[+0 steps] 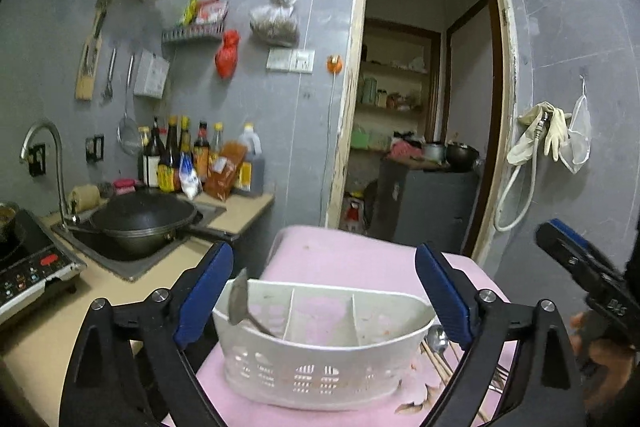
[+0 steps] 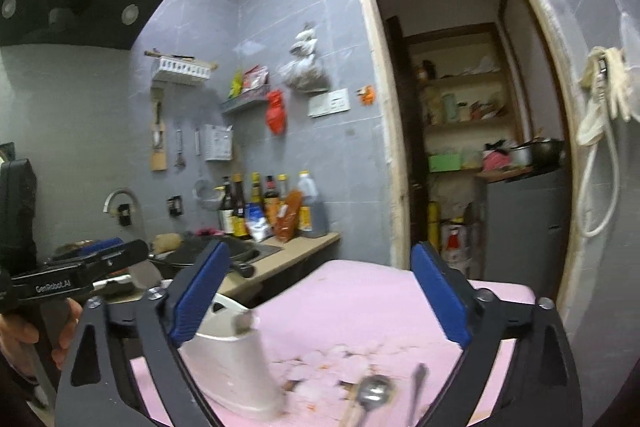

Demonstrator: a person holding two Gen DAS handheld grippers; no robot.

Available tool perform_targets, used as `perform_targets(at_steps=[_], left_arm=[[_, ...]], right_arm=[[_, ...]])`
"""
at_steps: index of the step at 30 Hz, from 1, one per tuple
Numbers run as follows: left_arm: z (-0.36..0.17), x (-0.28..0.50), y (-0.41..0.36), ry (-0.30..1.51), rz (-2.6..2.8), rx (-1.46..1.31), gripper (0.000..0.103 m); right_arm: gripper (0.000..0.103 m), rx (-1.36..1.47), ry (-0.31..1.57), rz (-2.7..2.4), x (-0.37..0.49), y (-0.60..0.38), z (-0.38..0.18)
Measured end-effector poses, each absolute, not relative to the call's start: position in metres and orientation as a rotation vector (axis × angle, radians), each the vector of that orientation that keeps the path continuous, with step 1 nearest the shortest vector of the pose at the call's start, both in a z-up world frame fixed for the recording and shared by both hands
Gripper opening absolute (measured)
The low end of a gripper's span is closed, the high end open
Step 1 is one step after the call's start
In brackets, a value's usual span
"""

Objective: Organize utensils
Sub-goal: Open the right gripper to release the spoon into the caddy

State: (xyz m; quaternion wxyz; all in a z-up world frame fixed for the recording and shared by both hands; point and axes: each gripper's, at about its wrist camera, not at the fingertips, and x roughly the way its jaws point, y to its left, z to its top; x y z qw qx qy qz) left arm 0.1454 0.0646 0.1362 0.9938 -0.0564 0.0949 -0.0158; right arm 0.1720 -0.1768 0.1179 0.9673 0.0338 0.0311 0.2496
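Note:
A white plastic utensil caddy (image 1: 324, 347) with three compartments stands on a pink-covered table (image 1: 352, 259). A metal spoon (image 1: 240, 301) leans in its left compartment; the other two look empty. My left gripper (image 1: 324, 255) is open, its blue pads on either side of the caddy and apart from it. To the right of the caddy lie a spoon (image 1: 438, 337) and chopsticks (image 1: 438, 363). My right gripper (image 2: 320, 251) is open above the table with nothing between its pads. Below it are the blurred caddy (image 2: 236, 367), a loose spoon (image 2: 374, 391) and a dark utensil handle (image 2: 418, 383).
Left of the table runs a beige counter (image 1: 240, 215) with a sink holding a black wok (image 1: 144, 223), an induction cooker (image 1: 28, 267) and several sauce bottles (image 1: 192, 159). An open doorway (image 1: 424, 107) lies behind. Gloves and a hose (image 1: 540, 135) hang on the right wall.

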Motion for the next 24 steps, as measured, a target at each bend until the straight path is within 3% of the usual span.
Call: perform_targets(at_steps=[6, 24], left_arm=[[0.140, 0.143, 0.053, 0.162, -0.058, -0.107, 0.090], [0.098, 0.128, -0.006, 0.217, -0.131, -0.062, 0.096]], right_arm=[[0.103, 0.090, 0.049, 0.452, 0.161, -0.204, 0.114], [0.103, 0.009, 0.077, 0.307, 0.140, -0.247, 0.086]])
